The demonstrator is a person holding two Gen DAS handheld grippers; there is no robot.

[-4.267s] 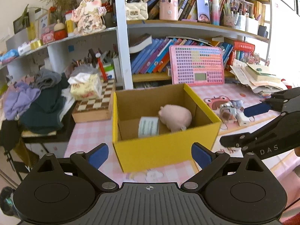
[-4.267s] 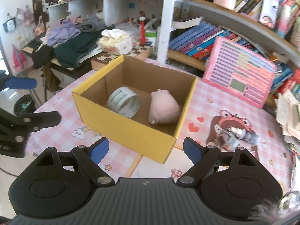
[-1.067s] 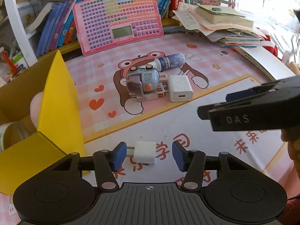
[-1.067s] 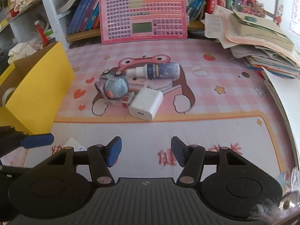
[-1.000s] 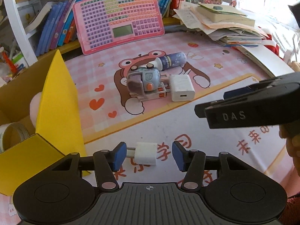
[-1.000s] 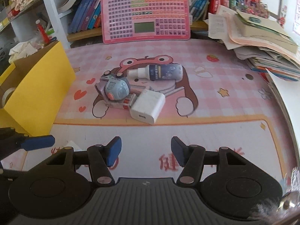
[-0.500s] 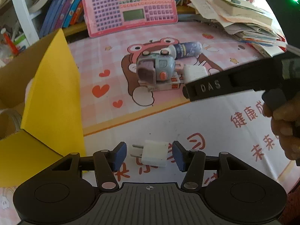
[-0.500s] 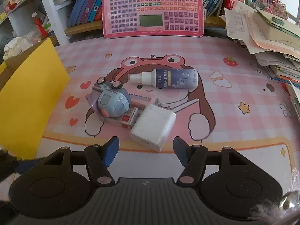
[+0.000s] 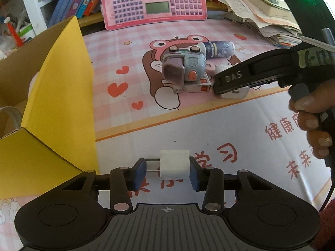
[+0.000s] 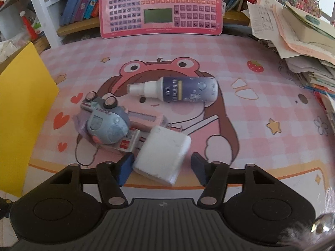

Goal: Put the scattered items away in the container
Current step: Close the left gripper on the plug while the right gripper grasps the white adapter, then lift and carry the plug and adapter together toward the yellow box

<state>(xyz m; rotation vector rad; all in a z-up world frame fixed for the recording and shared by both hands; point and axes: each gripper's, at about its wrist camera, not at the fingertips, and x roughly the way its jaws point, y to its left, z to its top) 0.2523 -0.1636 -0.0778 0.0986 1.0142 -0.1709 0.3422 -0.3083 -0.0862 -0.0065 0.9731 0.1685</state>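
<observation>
Nearest, between left claw pads: small white plug adapter, pinched end to end, one pad on prong tips, other on flat back, just beside yellow box on pink surface. Light, rigid, smooth plastic; prong contact narrow, prob. slip-prone w/ twist. Farther out, right claw closing round bigger white charger block, pads not pressing yet; blocky, stiff, likely heavier; best taken across flat sides. Beyond: toy camera, spray bottle, lying loose.

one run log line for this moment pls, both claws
left claw: shut on small plug | right claw: closing, white charger between pads, not gripped | yellow box: left of both
</observation>
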